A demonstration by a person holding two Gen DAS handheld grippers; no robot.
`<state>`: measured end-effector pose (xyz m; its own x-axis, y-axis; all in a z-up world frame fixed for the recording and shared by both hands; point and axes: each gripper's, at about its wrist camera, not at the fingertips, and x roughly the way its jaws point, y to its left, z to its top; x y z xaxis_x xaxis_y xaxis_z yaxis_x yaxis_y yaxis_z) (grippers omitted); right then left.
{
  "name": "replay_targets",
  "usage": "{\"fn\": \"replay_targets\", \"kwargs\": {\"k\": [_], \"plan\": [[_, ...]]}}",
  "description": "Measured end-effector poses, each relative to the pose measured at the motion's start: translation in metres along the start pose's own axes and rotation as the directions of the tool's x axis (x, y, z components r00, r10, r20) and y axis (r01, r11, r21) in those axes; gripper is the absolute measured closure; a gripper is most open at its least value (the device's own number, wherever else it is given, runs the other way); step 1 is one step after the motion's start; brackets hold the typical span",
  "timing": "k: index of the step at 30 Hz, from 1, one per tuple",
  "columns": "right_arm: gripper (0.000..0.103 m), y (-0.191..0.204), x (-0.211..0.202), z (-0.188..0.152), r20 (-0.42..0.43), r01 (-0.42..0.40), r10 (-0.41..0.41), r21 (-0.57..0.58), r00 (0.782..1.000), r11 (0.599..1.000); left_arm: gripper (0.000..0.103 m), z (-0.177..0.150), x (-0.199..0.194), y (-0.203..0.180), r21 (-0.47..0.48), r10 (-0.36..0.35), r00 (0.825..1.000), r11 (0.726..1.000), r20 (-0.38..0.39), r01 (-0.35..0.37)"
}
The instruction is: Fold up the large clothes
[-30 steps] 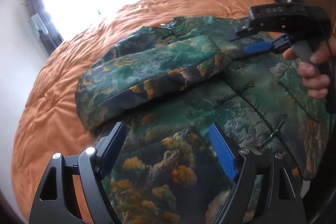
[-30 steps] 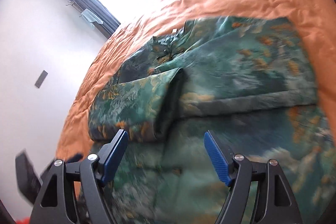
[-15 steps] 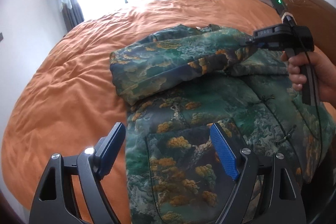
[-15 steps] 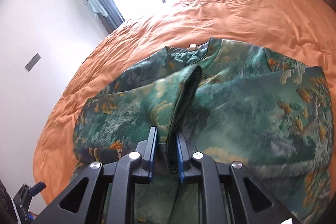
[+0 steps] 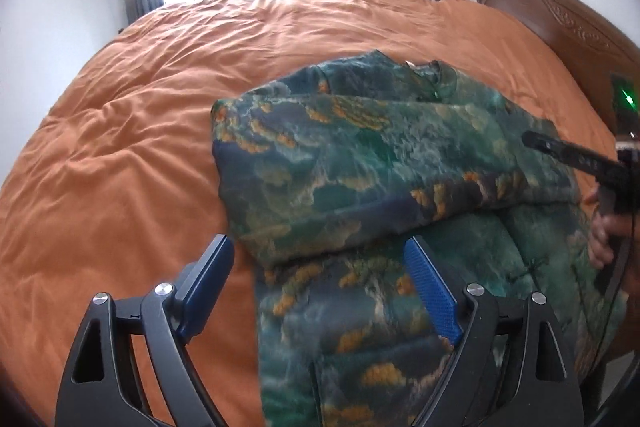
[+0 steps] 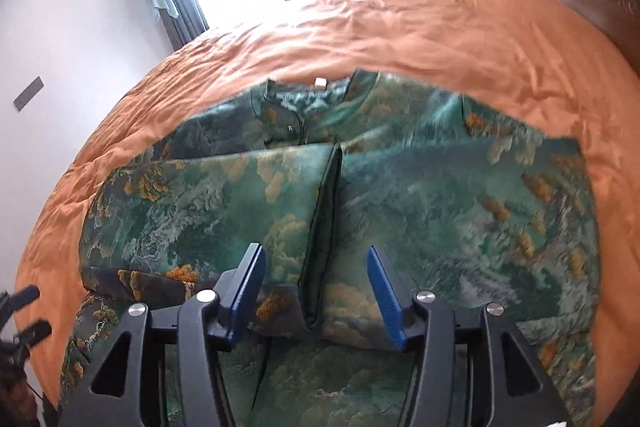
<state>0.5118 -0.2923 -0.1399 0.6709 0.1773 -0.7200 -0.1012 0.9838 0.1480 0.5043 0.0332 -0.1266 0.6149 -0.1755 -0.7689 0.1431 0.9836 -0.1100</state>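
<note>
On jacket (image 6: 440, 195) | right gripper (image 6: 316, 291) released cuff (just opening) | left gripper (image 5: 320, 291) spread wide

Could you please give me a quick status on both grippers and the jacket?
Left hand-held gripper open, empty. Right hand-held gripper just opened off the sleeve cuff. Jacket flat on bed, sleeves folded across. Nothing in the way.

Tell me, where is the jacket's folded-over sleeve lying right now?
In the right wrist view the sleeve lies across the chest of the green patterned jacket on the orange bedspread, below the collar, its cuff end between the open right gripper fingers.
</note>
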Motion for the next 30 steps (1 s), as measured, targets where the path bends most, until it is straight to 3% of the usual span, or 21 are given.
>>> {"fn": "replay_targets", "kwargs": {"k": [3, 7, 10, 13, 16, 22, 27, 30], "plan": [[0.049, 0.015, -0.003, 0.016, 0.035, -0.062, 0.065, -0.081, 0.997, 0.995, 0.015, 0.039, 0.037, 0.003, -0.014, 0.012, 1.0, 1.0, -0.007, -0.012], [0.049, 0.03, 0.027, 0.022, -0.017, -0.152, 0.151, -0.097, 0.988, 0.984, 0.017, 0.071, 0.089, 0.008, -0.043, 0.05, 0.998, 0.998, -0.029, -0.051], [0.051, 0.03, 0.066, 0.016, -0.1, -0.148, 0.143, -0.048, 0.985, 0.988, 0.017, 0.07, 0.126, 0.012, -0.06, 0.075, 0.993, 0.995, -0.094, -0.081], [0.051, 0.021, 0.088, 0.005, -0.134, -0.152, 0.149, -0.012, 0.98, 0.988, 0.015, 0.053, 0.153, 0.003, 0.025, 0.133, 0.983, 0.991, -0.131, -0.131], [0.051, 0.02, 0.092, 0.003, -0.136, -0.16, 0.158, -0.004, 0.978, 0.987, 0.015, 0.045, 0.142, -0.003, 0.057, 0.147, 0.984, 0.988, -0.1, -0.142], [0.049, 0.028, 0.07, 0.0, -0.123, -0.129, 0.119, -0.083, 0.985, 0.988, 0.01, 0.017, 0.088, -0.009, 0.086, 0.083, 0.994, 0.993, -0.068, -0.077], [0.049, 0.029, 0.062, -0.014, -0.121, -0.096, 0.084, -0.098, 0.989, 0.99, 0.006, 0.002, 0.107, -0.013, 0.095, 0.132, 0.984, 0.988, -0.123, -0.121], [0.049, 0.031, 0.059, -0.014, -0.124, -0.068, 0.055, -0.103, 0.991, 0.992, 0.008, 0.005, 0.085, -0.016, 0.071, 0.111, 0.988, 0.992, -0.108, -0.104]]}}
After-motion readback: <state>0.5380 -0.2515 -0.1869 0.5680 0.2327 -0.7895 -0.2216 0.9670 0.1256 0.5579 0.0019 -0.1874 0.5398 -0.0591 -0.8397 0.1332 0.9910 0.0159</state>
